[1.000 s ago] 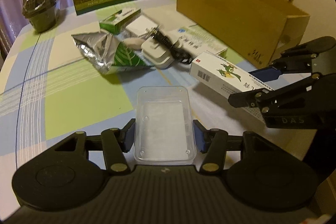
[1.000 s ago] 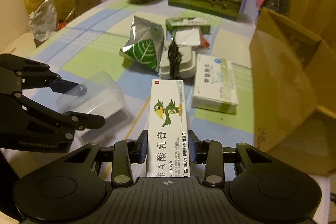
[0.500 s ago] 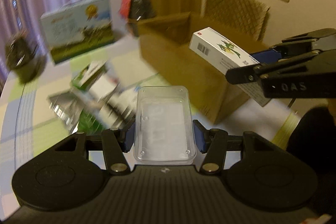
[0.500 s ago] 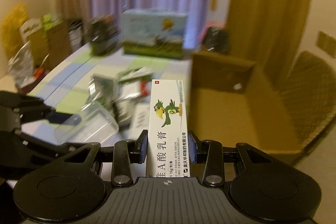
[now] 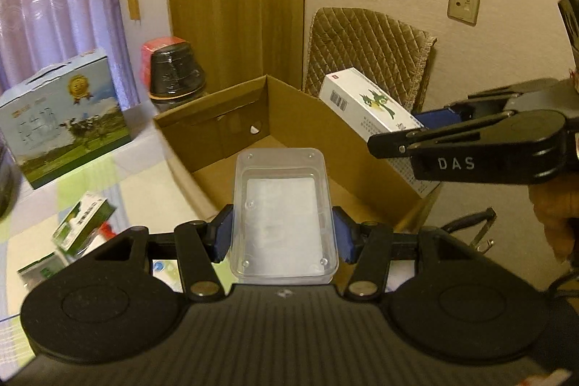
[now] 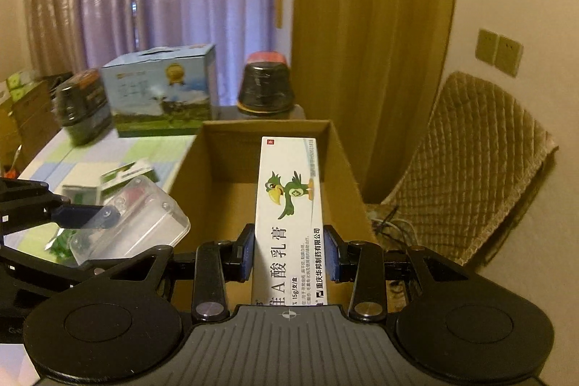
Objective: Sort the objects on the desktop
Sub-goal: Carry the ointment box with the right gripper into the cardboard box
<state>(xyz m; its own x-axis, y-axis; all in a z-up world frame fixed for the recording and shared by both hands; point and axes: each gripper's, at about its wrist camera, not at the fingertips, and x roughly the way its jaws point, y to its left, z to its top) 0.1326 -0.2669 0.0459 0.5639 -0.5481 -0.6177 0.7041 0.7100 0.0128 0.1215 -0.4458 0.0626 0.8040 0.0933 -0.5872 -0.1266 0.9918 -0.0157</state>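
My left gripper (image 5: 282, 236) is shut on a clear plastic box (image 5: 282, 212), held above the open cardboard box (image 5: 231, 129). In the right wrist view the same clear plastic box (image 6: 134, 223) hangs at the left beside the cardboard box (image 6: 267, 158). My right gripper (image 6: 288, 254) is shut on a white ointment carton with a green bird (image 6: 289, 205), raised over the cardboard box's opening. The left wrist view shows that ointment carton (image 5: 369, 105) above the box's right wall, with the right gripper (image 5: 416, 132) clamped on it.
A blue milk carton case (image 6: 163, 89) and dark wrapped pots (image 6: 266, 89) stand at the table's far side. Small green-and-white boxes (image 5: 83, 223) lie on the checked tablecloth. A quilted chair (image 6: 470, 169) stands right of the cardboard box. A hand (image 5: 553, 205) holds the right gripper.
Both grippers rose from the table and swung right with their objects, from over the clutter to above the open cardboard box.
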